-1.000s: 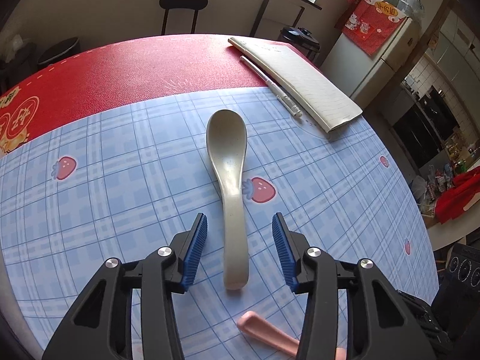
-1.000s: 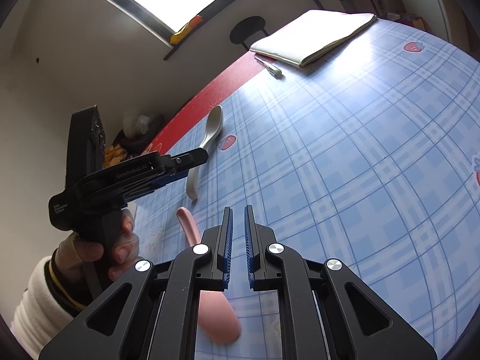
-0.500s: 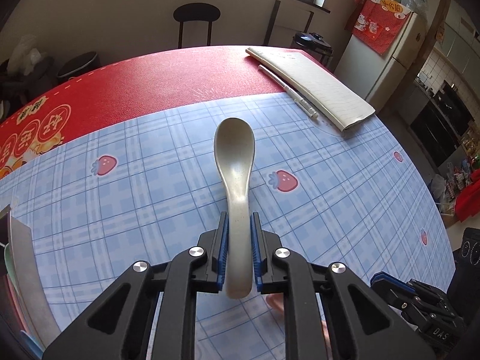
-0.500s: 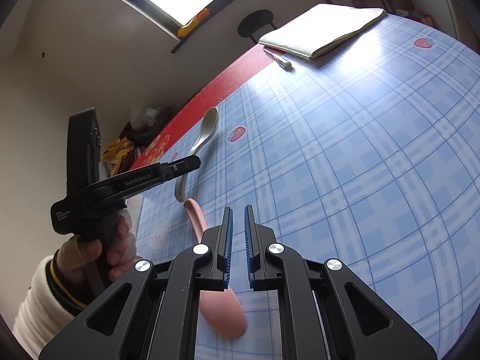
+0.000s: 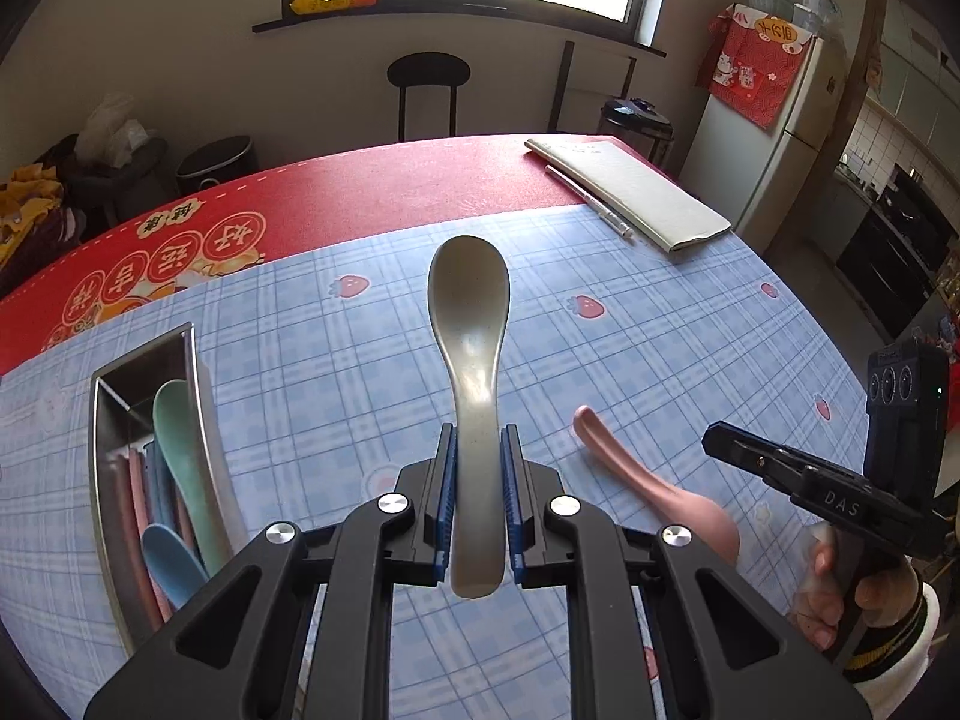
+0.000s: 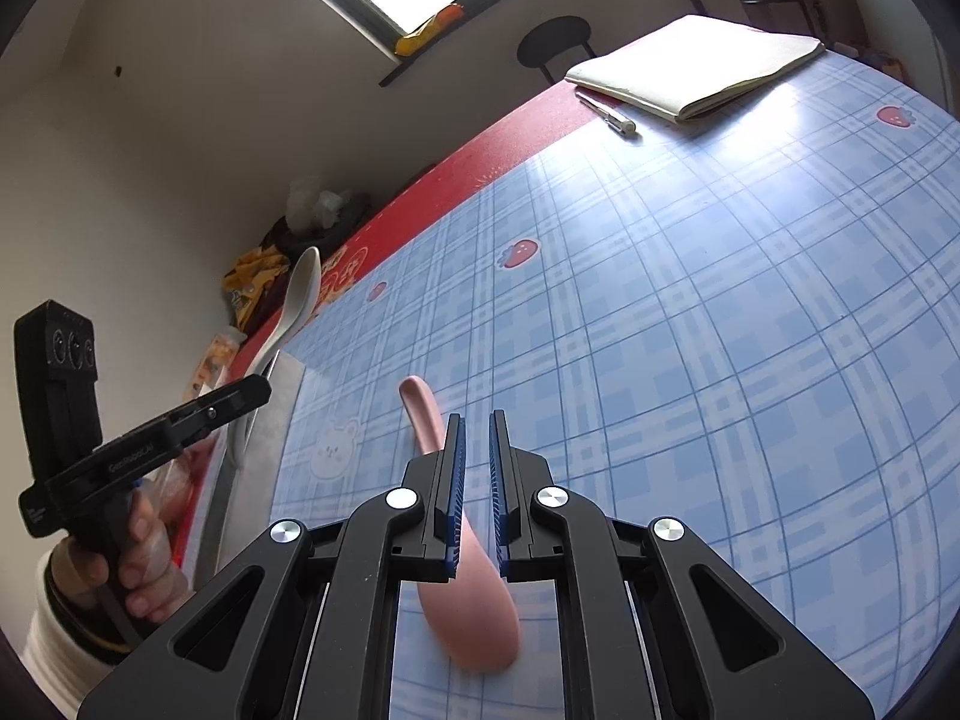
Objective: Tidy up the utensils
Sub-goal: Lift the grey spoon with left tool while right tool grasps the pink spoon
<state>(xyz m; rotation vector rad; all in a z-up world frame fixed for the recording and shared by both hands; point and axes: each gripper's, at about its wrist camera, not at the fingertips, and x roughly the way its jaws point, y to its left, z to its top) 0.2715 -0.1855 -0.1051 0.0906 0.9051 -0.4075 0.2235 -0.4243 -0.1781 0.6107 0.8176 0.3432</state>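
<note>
The left gripper (image 5: pixel 478 495) is clenched on the handle of a grey spoon (image 5: pixel 470 324), its blue pads (image 5: pixel 445 498) pressing both sides; the bowl sticks out ahead of the fingertips, clear of the tablecloth (image 5: pixel 630 360). To the left of those fingers sits a metal tray (image 5: pixel 99 420) (a green spoon (image 5: pixel 174 420) and a blue spoon (image 5: pixel 171 561) lie inside). To their right a pink spoon (image 5: pixel 654 489) lies on the cloth. The right gripper (image 6: pixel 474 480) has its jaws drawn nearly together with nothing between them; the pink spoon lies below and just left of its fingers. Far ahead lie a notebook (image 6: pixel 696 66) and a pen (image 6: pixel 606 111).
</note>
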